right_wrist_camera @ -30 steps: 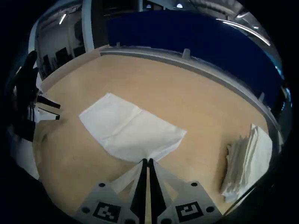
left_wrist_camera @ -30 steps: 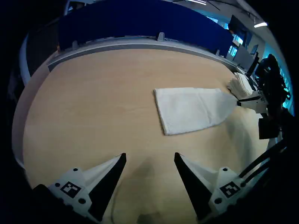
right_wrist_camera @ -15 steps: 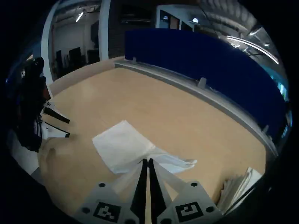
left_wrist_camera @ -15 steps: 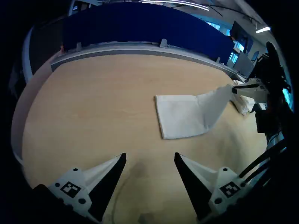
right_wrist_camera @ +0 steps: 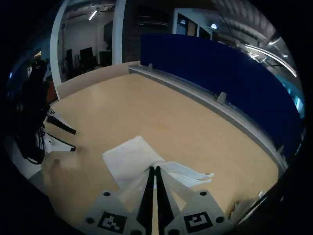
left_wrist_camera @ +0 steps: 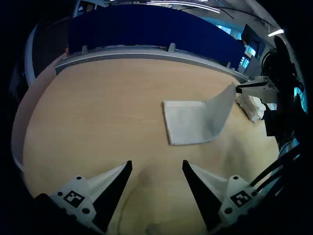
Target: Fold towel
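Right tongs [right_wrist_camera: 152, 169]: fingers pinched together on one corner of the white towel [left_wrist_camera: 191, 122]. That corner is held up off the tabletop [left_wrist_camera: 98, 113], and the cloth curves down from it to the flat part. The flat part lies just ahead of the right tongs, and ahead and to the right of the left tongs [left_wrist_camera: 157, 162]. Left tongs: spread wide, holding nothing, well apart from the towel. Stack of folded cloths [left_wrist_camera: 250, 105] just beyond the lifted corner. Blue partition [left_wrist_camera: 156, 27] along the tabletop's far edge.
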The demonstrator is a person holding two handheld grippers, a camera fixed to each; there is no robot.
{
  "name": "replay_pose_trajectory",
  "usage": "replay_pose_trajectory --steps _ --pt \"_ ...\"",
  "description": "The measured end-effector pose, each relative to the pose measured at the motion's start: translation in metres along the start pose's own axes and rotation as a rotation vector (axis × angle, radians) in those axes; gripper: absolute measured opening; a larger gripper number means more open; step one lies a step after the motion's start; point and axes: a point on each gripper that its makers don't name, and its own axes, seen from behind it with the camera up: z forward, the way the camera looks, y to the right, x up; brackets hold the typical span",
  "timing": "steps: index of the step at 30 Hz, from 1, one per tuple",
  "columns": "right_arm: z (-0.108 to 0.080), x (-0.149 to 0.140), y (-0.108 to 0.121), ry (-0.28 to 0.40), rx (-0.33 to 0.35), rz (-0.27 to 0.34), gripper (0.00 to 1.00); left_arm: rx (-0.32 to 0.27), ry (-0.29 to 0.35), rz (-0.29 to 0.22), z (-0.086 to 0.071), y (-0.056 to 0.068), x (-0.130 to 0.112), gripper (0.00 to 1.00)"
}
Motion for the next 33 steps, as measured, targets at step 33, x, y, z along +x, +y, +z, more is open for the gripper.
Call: replay_pose_trajectory --steps 33 --pt "0.112 -0.041 -0.119 -0.127 0.238 -0.122 0.2 0.054 0.001 -0.084 -0.024 -0.021 -0.031 0.95"
